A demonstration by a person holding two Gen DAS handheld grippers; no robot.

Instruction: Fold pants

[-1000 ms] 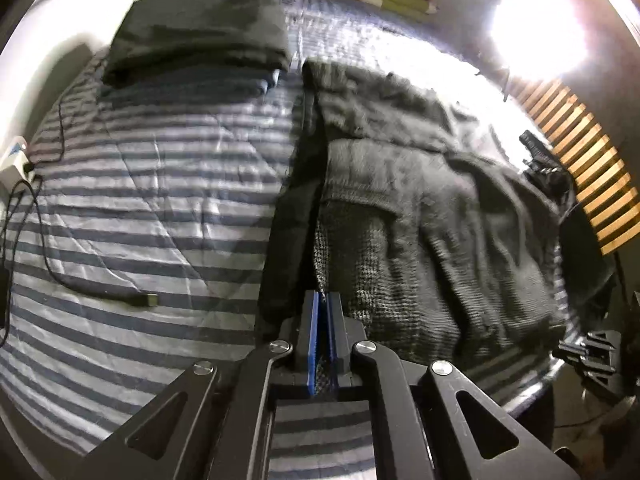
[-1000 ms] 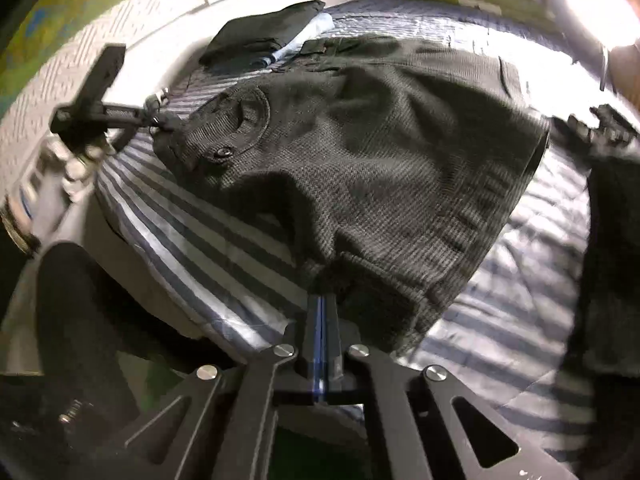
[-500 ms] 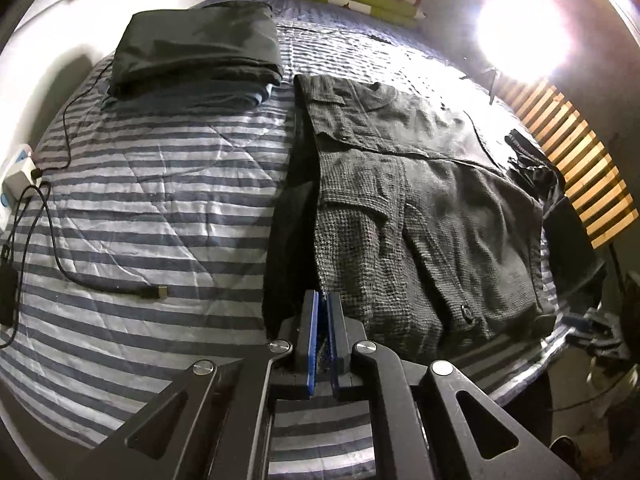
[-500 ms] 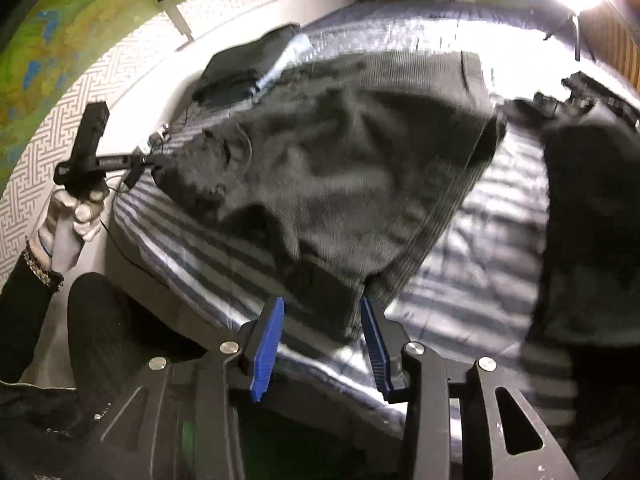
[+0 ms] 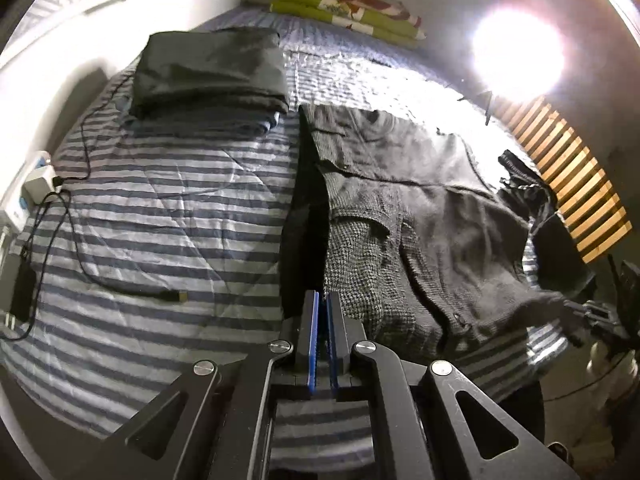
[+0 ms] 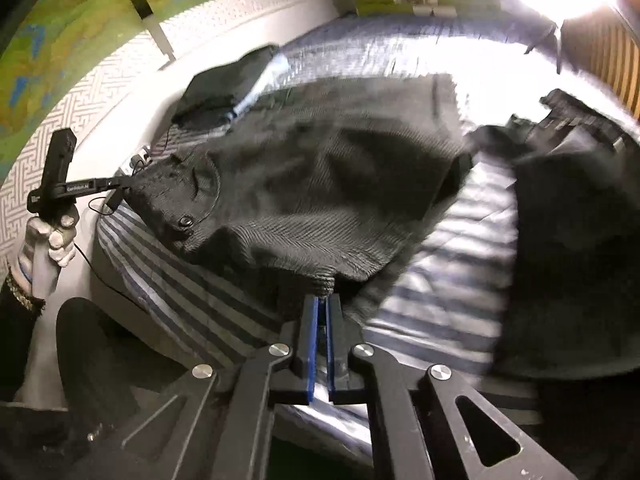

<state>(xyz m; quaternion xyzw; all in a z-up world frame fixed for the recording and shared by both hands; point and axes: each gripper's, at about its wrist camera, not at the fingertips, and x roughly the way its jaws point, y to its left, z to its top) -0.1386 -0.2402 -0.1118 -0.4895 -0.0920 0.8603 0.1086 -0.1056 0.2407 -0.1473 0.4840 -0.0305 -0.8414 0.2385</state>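
both tongs were clenched on cloth here. nearest in the right wrist view, the right gripper (image 6: 322, 300) had its blue pads pinched tight on a bunched corner of the dark pants (image 6: 320, 184), right at the near hem. in the left wrist view, the left gripper (image 5: 321, 298) was closed too, with the pants' near left edge pulled in between its tips. the pants lay spread across the striped bedspread (image 5: 160, 216), near the bed's near edge, with a buttoned pocket (image 6: 188, 200) on top.

looked to me like the fold step was just starting: both near corners gripped, ready to carry. next move probably needed both hands lifting together and sweeping the edge over evenly. further back sat a folded dark pile (image 5: 208, 68) and a bright lamp (image 5: 516, 56).
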